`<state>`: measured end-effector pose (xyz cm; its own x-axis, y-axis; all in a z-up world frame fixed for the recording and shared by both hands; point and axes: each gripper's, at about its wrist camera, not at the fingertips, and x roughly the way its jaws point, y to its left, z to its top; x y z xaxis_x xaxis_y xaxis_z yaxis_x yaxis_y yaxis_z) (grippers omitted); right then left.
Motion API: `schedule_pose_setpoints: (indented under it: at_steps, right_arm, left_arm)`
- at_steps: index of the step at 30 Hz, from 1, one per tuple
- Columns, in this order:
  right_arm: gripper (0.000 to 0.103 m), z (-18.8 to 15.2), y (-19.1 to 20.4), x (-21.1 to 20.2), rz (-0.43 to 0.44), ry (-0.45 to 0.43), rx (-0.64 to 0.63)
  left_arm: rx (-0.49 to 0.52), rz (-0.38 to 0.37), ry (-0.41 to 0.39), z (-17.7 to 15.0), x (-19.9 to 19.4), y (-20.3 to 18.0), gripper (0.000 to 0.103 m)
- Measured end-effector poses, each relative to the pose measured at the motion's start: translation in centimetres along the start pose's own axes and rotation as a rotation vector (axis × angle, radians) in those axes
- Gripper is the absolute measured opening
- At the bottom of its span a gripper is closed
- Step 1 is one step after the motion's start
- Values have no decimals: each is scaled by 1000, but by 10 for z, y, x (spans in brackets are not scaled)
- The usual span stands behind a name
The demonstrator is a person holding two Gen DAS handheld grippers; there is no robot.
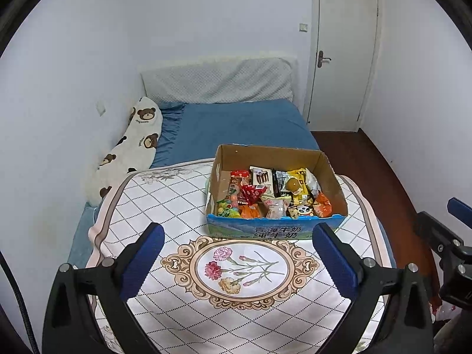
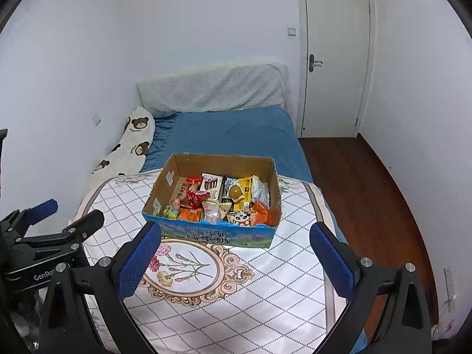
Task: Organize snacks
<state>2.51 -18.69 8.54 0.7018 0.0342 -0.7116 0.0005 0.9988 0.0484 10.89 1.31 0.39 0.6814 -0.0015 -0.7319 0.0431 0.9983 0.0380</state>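
An open cardboard box [image 1: 333,174] with a blue printed front stands on a white quilted bed cover [image 1: 177,194]. It also shows in the right wrist view [image 2: 206,162]. It holds several snack packets [image 1: 274,194], also seen in the right wrist view [image 2: 221,200]: red, orange, yellow and white wrappers and a panda packet. My left gripper [image 1: 239,236] is open and empty, held above the cover just short of the box front. My right gripper [image 2: 236,236] is open and empty, also just short of the box.
The bed has a blue sheet [image 1: 236,124], a bear-print pillow [image 1: 132,144] by the left wall and a padded headboard [image 1: 218,79]. A white door [image 1: 342,53] and dark wood floor [image 2: 368,194] lie to the right of the bed.
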Motion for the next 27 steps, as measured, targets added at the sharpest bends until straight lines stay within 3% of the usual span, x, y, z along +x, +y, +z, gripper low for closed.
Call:
schedule_pose_setpoints:
  at_steps: [27]
  right_arm:
    - [103, 18, -28, 104, -71, 50, 45]
  left_arm:
    - [-5, 41, 99, 20, 95, -15, 103]
